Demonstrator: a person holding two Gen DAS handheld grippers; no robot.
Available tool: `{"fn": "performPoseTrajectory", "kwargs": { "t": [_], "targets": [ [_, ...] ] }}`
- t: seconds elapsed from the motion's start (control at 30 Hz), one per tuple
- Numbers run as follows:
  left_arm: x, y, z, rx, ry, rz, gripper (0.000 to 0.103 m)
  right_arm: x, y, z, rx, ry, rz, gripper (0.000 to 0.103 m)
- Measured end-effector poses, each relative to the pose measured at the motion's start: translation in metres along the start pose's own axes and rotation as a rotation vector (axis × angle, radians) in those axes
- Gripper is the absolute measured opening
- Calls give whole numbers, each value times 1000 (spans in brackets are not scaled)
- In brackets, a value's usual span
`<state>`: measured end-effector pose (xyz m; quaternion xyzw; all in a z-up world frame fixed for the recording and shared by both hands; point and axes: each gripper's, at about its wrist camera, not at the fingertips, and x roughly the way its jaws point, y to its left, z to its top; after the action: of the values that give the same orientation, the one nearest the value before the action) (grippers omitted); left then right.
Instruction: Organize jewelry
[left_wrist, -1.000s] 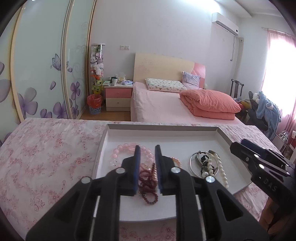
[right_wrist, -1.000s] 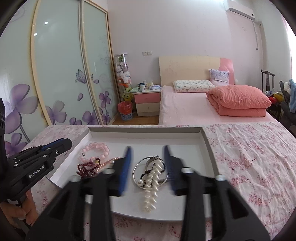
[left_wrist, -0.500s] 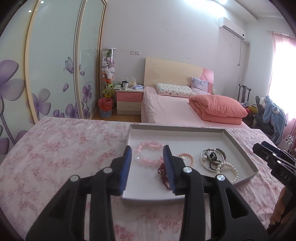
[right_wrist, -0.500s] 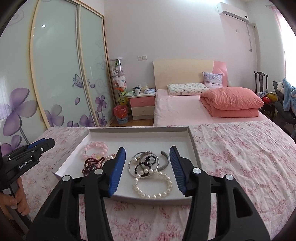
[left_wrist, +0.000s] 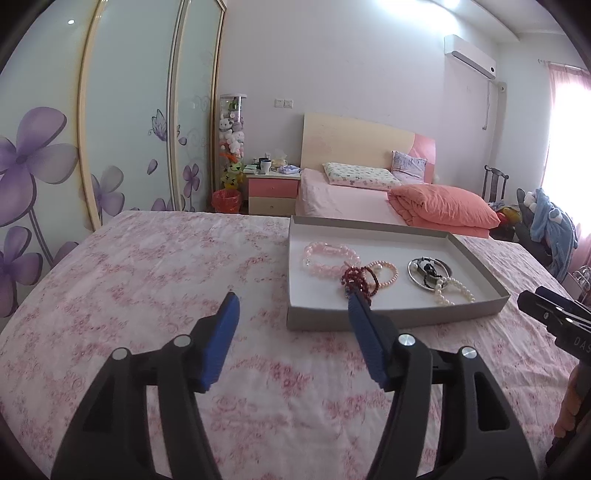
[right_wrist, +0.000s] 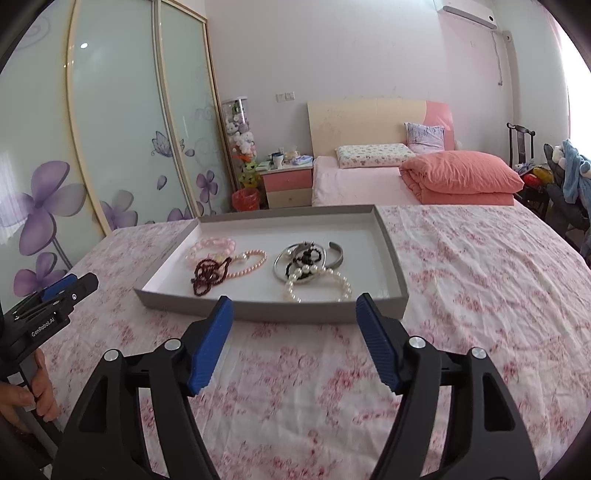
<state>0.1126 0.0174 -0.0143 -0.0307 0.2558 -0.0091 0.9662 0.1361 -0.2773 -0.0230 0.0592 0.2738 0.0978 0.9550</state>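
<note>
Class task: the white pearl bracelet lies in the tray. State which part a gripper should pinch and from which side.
Pinch the white pearl bracelet at its near arc, coming from above with the right gripper. That arc lies flat on bare tray floor; the far arc overlaps the silver bangle.

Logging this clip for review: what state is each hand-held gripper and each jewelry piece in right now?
Left hand-held gripper: open, empty, short of the tray.
Right hand-held gripper: open, empty, short of the tray.
Tray: lidless, on the floral bedspread.
Pink bead bracelet: in tray, left side.
Dark red bead strand: bunched, over the small pink pearl bracelet.
White pearl bracelet: in tray, overlapping the silver bangle.
Silver cuff: beside the bangle.
</note>
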Motion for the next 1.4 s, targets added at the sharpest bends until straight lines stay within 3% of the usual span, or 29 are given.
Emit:
{"fn": "performPoseTrajectory", "kwargs": {
  "t": [0.27, 0.53, 1.4],
  "targets": [
    [-23, -4, -12, 20, -37, -5, 81, -19, 7, -14, -12, -25, -11, 94],
    [-44, -15, -19, 63, -111, -11, 99, -35, 11, -19, -30, -87, -37, 101],
    [-43, -27, -25, 104, -115, -12, 99, -42, 7, -25, -25, -133, -55, 101]
  ]
}}
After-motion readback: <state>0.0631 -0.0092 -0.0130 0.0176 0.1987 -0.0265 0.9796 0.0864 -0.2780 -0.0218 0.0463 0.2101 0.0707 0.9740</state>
